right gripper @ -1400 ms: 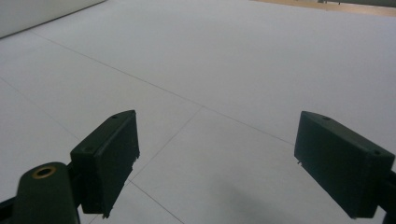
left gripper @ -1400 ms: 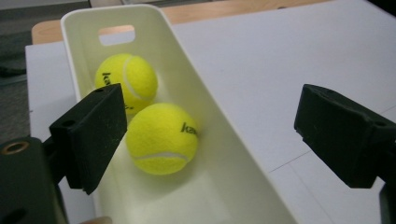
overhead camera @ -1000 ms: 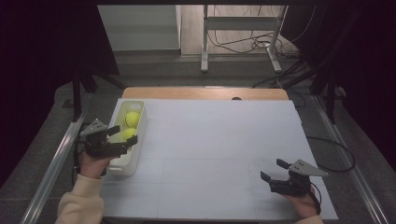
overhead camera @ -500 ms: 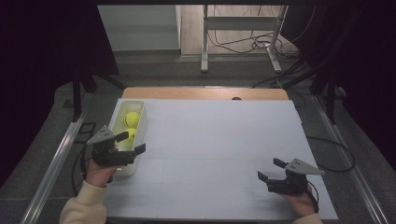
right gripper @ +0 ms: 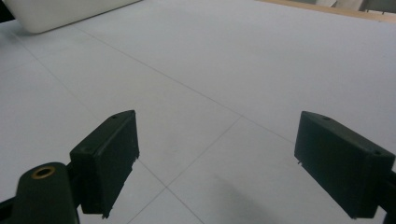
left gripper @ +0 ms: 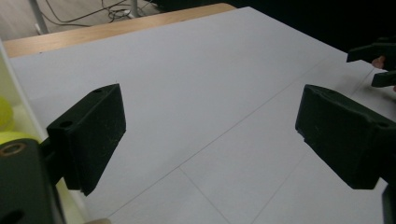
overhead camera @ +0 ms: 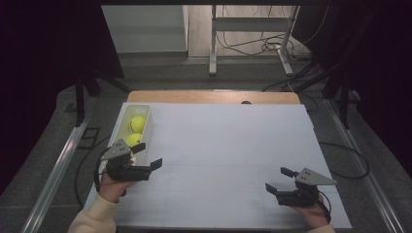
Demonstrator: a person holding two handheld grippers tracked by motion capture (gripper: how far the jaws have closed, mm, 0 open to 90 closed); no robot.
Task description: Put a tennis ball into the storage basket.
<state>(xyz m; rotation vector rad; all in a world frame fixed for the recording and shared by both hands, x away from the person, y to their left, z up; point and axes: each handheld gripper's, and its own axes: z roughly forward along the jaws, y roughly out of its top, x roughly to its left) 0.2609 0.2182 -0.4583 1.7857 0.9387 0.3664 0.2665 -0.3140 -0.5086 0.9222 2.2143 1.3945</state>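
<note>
We hold the left gripper [overhead camera: 148, 156] at the table's left side, just beside the near end of the white bin [overhead camera: 148, 127], its jaws spread wide with nothing between them. The bin lies along the left edge of the white table [overhead camera: 223, 145]; two yellow balls [overhead camera: 136, 124] sit inside, one behind the other. Our right gripper [overhead camera: 279, 179] hovers near the front right corner, jaws likewise apart and empty. Between the two grippers the white surface lies bare, crossed only by faint grid lines. A wooden strip [overhead camera: 209, 97] borders the far edge.
</note>
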